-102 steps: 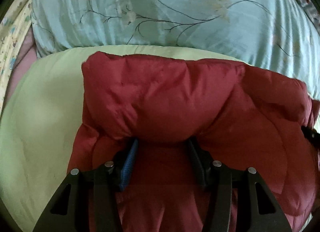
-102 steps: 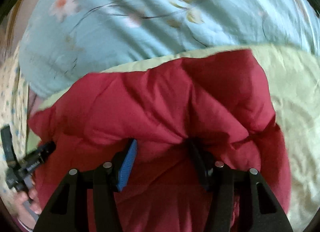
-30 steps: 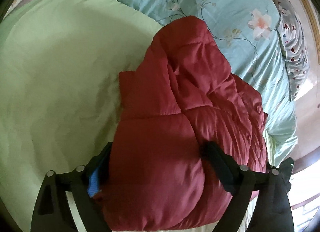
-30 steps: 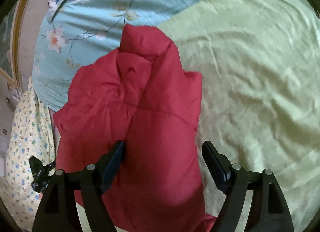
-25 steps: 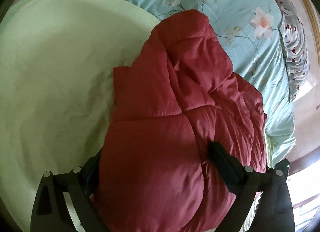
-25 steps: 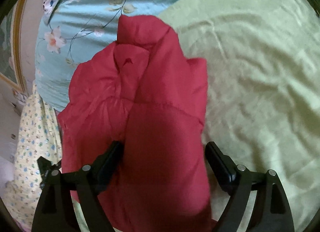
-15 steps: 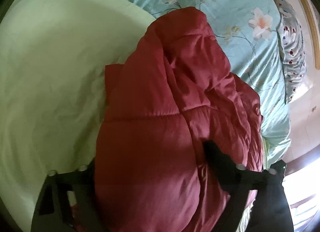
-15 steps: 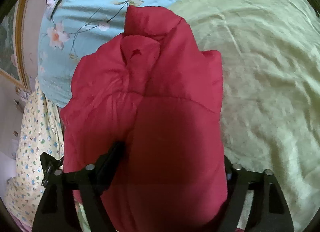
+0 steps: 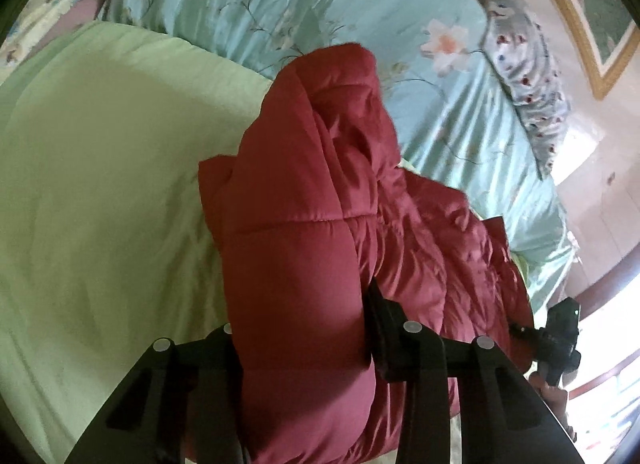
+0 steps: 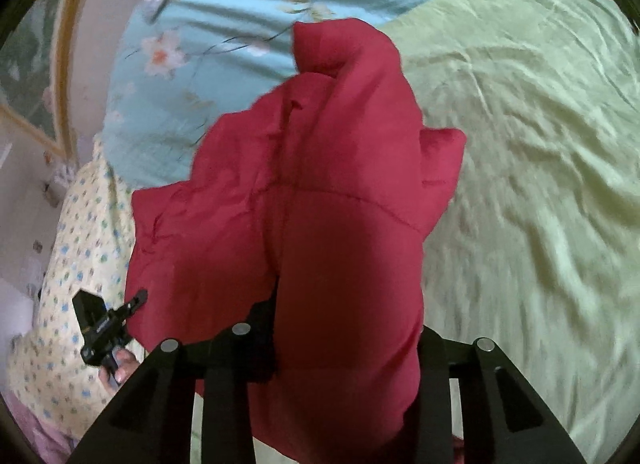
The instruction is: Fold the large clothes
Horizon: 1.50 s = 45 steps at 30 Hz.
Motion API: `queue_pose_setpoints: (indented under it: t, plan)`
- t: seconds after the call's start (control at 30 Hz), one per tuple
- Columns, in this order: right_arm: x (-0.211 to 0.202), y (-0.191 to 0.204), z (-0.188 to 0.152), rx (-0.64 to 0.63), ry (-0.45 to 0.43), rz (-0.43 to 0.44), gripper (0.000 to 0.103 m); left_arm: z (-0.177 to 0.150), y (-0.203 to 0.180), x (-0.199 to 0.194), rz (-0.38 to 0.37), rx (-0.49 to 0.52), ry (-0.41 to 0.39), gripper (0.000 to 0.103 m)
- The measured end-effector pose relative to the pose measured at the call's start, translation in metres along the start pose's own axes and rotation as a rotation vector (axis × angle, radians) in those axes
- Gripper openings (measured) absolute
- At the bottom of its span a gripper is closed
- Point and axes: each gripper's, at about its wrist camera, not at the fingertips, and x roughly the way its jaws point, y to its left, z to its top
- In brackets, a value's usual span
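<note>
A red puffer jacket [image 9: 320, 232] is bunched into a thick folded bundle and appears lifted above the pale green blanket [image 9: 92, 183]. My left gripper [image 9: 300, 316] is shut on one end of the bundle; its left finger is hidden under the fabric. My right gripper [image 10: 348, 328] is shut on the other end of the jacket [image 10: 332, 191], with padding bulging between its fingers. Each view shows the other gripper at the far side: the right one in the left wrist view [image 9: 560, 328], the left one in the right wrist view [image 10: 104, 324].
The green blanket [image 10: 528, 167] covers the bed. A light blue floral sheet [image 9: 320, 11] lies behind it, with a spotted pillow [image 9: 528, 75] at the back. A yellow patterned cloth [image 10: 68, 264] lies at the bed's side. A framed picture [image 9: 592, 3] hangs on the wall.
Both grippers have closed from wide open onto the ends of the jacket bundle. The bundle has risen and tipped towards the cameras.
</note>
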Motion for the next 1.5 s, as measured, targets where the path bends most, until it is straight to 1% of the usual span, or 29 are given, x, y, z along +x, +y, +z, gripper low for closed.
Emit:
queue_pose_setpoints:
  t: [0.1,0.23,0.33,0.4,0.47,0.6,0.7,0.77,0.8,0.9,1.0,1.03,1.07,1.1,1.23,1.37,1.5]
  plan:
    - [-0.021,0.006,-0.025,-0.018,0.011,0.011,0.036,-0.023,0.003,-0.027,-0.026,-0.002,0.016,0.036]
    - [-0.051,0.004,-0.061,-0.010,0.026,0.025,0.036,-0.057,0.007,-0.069,-0.052,-0.001,0.050,0.036]
    - [-0.066,0.003,-0.080,-0.009,0.042,0.025,0.036,-0.078,0.007,-0.091,-0.063,-0.002,0.068,0.036]
    - [-0.073,0.001,-0.090,-0.009,0.040,0.023,0.036,-0.085,0.007,-0.099,-0.060,0.002,0.073,0.036]
    - [-0.074,-0.001,-0.096,-0.009,0.041,0.018,0.037,-0.089,0.008,-0.104,-0.029,0.027,0.067,0.037]
    - [-0.065,-0.011,-0.098,0.013,0.032,-0.006,0.041,-0.090,0.007,-0.090,0.059,0.061,0.067,0.040]
    - [-0.059,-0.019,-0.096,0.037,0.011,-0.008,0.044,-0.093,0.004,-0.084,0.112,0.080,0.049,0.046]
    - [-0.056,-0.022,-0.095,0.032,-0.001,-0.022,0.047,-0.096,0.004,-0.079,0.141,0.085,0.048,0.054]
    - [-0.054,-0.023,-0.095,0.038,-0.002,-0.029,0.050,-0.097,0.005,-0.076,0.143,0.075,0.049,0.055]
    - [-0.051,-0.028,-0.097,0.061,-0.004,-0.033,0.054,-0.101,0.010,-0.076,0.138,0.049,0.048,0.062]
    - [-0.051,-0.025,-0.099,0.048,-0.013,-0.057,0.058,-0.100,0.011,-0.077,0.150,0.026,0.045,0.074]
    - [-0.051,-0.023,-0.099,0.041,-0.017,-0.072,0.059,-0.097,0.007,-0.072,0.168,0.017,0.042,0.084]
    - [-0.052,-0.023,-0.099,0.037,-0.019,-0.082,0.062,-0.098,0.007,-0.075,0.184,0.009,0.038,0.089]
    - [-0.052,-0.022,-0.099,0.032,-0.025,-0.094,0.067,-0.099,0.009,-0.077,0.182,0.006,0.037,0.089]
    - [-0.055,-0.019,-0.099,0.018,-0.039,-0.132,0.073,-0.100,0.004,-0.084,0.194,0.003,0.030,0.089]
    - [-0.059,-0.016,-0.100,0.020,-0.052,-0.158,0.074,-0.098,-0.003,-0.090,0.224,0.019,0.014,0.089]
    - [-0.069,-0.013,-0.101,0.008,-0.078,-0.177,0.074,-0.099,-0.007,-0.107,0.248,0.045,-0.011,0.089]
